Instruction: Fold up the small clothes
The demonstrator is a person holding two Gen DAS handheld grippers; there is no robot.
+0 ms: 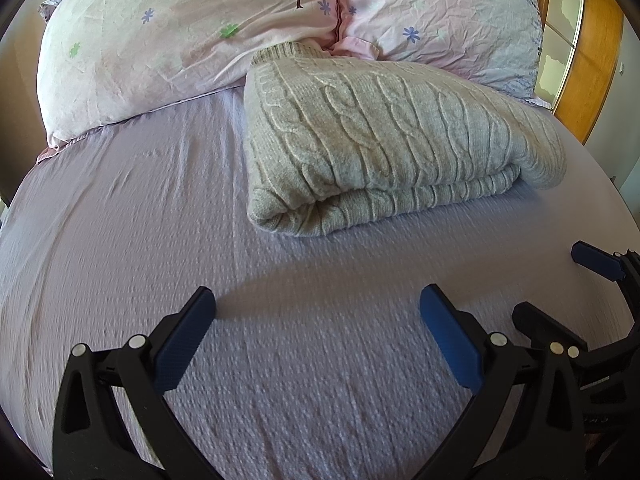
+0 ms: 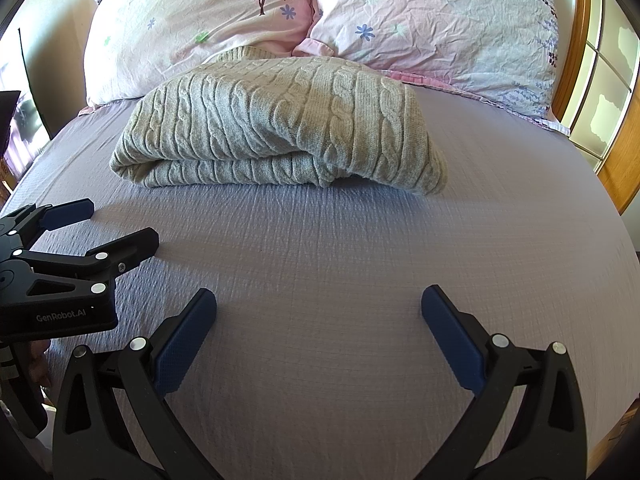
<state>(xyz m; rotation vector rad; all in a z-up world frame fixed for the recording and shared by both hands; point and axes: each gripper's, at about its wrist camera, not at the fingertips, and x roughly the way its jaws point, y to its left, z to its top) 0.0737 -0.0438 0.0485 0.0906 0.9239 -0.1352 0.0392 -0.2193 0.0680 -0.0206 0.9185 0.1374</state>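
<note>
Right wrist view: folded grey sweater on lavender sheet; left gripper and right gripper spread wide, empty.

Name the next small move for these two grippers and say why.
Probably draw both back and finish: the sweater already lies folded on the bed sheet, and the left gripper and right gripper hang open and empty, short of it.
</note>
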